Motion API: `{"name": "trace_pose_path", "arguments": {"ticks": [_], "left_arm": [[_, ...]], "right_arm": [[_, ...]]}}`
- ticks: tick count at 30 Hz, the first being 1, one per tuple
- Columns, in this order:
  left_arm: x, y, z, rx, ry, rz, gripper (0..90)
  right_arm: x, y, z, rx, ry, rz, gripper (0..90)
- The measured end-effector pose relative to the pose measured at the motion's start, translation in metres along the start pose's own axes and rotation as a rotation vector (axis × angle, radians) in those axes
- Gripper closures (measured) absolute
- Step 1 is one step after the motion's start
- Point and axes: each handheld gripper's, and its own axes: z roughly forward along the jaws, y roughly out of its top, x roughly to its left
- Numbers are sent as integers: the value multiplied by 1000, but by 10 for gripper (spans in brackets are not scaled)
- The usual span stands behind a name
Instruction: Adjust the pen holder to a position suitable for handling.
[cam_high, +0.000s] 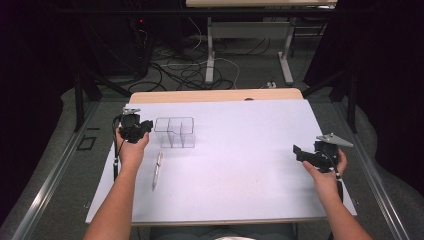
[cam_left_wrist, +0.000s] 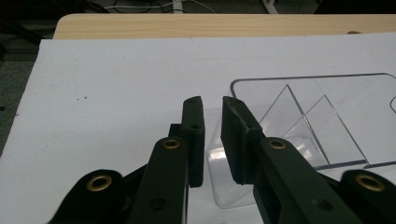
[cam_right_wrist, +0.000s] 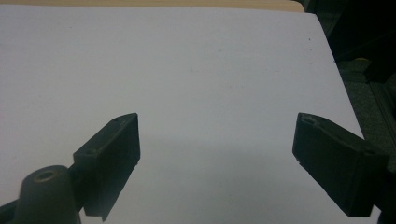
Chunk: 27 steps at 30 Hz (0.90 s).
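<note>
The left gripper (cam_left_wrist: 212, 105) has its 2 jaws drawn nearly together, with a narrow gap between them. The near corner of a clear plastic organizer (cam_left_wrist: 308, 121) shows through that gap, but whether the pads press its wall I cannot tell. From above, the left gripper (cam_high: 136, 126) sits just beside the left end of the organizer (cam_high: 174, 132), which stands upright on the white sheet (cam_high: 240, 150) and is split into 3 compartments by clear walls. A pen (cam_high: 157, 169) lies on the sheet near the left hand (cam_high: 131, 150), in front of the organizer and apart from it.

The right gripper (cam_right_wrist: 217, 140) is released, its 2 jaws spread wide over bare white sheet with nothing between them. From above, it (cam_high: 312, 155) rests at the right side of the sheet, well apart from the organizer.
</note>
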Motion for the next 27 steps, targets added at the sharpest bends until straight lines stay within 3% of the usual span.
{"name": "trace_pose_path", "arguments": {"ticks": [8,14,27], "left_arm": [[-4,-1,4,16,-17,4,825],[-6,-3,7,38,-10,36,896],[-8,-3,7,45,-3,51,899]], "right_arm": [[2,0,1,5,-3,2,148],[2,-1,2,8,6,2,148],[4,-1,5,16,13,-1,149]]}}
